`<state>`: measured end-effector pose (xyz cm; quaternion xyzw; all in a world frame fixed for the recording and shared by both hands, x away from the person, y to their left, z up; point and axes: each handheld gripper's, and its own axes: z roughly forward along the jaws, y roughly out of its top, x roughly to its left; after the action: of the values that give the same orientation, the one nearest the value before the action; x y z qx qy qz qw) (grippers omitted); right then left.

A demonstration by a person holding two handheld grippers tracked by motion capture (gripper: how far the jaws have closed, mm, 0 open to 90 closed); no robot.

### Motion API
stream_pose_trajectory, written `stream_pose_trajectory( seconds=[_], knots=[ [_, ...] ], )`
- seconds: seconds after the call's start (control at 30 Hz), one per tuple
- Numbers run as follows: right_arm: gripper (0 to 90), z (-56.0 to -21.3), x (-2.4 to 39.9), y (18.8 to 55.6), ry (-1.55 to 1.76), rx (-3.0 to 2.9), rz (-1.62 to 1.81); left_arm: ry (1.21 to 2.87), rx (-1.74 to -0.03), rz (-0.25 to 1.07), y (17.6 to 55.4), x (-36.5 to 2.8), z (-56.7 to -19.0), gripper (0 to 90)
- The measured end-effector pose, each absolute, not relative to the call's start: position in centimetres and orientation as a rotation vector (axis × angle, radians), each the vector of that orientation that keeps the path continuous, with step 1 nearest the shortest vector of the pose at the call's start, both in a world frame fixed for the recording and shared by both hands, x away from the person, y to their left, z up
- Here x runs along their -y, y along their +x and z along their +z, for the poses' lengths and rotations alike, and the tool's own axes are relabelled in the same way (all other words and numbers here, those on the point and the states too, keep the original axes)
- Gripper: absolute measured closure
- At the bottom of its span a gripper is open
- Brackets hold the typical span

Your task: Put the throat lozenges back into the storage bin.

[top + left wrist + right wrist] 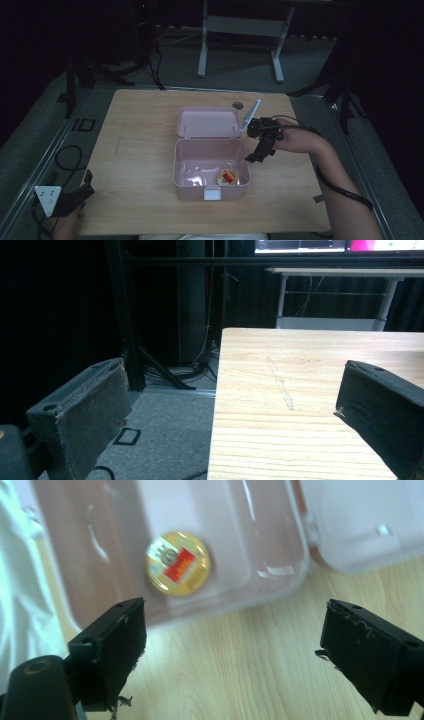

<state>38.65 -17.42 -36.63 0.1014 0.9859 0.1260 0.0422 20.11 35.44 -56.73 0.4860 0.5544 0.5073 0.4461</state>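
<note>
1. The pink box (210,167) stands open near the middle of the wooden surface (140,150); it is a pale pink, glossy plastic container with rounded corners and a whitish latch (212,193) at the middle of its front wall.
2. Its lid (209,122) is folded back flat behind it, hinged along the rear edge, the same pale pink inside.
3. A round tin (228,177) lies flat on the box floor, in the front right corner as the high view shows it; its top is golden yellow with a red patch and small print too blurred to read.
4. In the right gripper view the tin (178,564) shows as a full disc with a shiny yellow rim, just inside the box wall (235,602), which catches bright glare.
5. The right gripper (256,154) hangs just beside the box's right wall, above the surface, pointing down and toward the box; its fingers (112,645) stand wide apart with nothing between them, and bare wood shows in the gap.
6. The left gripper (86,189) is at the front left corner of the surface, well apart from the box; its fingers (85,410) are spread wide and hold nothing, one over the floor beyond the edge, the other over the wood.
</note>
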Motion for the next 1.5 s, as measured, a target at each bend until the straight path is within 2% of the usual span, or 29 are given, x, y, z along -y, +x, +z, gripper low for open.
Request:
stream_pose_trajectory(
  seconds=[0.43,0.7,1.03,1.5],
  knots=[
    [10.9,-41.3,21.4,39.8,0.472,-2.996,0.446,1.203,-1.375,1.254,20.1,-35.5,-56.7,1.0],
    [10.9,-46.8,22.8,40.6,0.592,-2.89,0.648,1.203,-1.374,1.253,20.1,-35.5,-56.7,1.1],
    [10.9,-50.9,25.4,41.7,0.845,-2.593,0.848,1.203,-1.372,1.25,20.1,-35.5,-56.7,1.0],
    [10.9,-54.0,29.7,41.6,1.126,-2.205,0.899,1.208,-1.365,1.255,20.1,-35.4,-56.7,1.0]
  ],
)
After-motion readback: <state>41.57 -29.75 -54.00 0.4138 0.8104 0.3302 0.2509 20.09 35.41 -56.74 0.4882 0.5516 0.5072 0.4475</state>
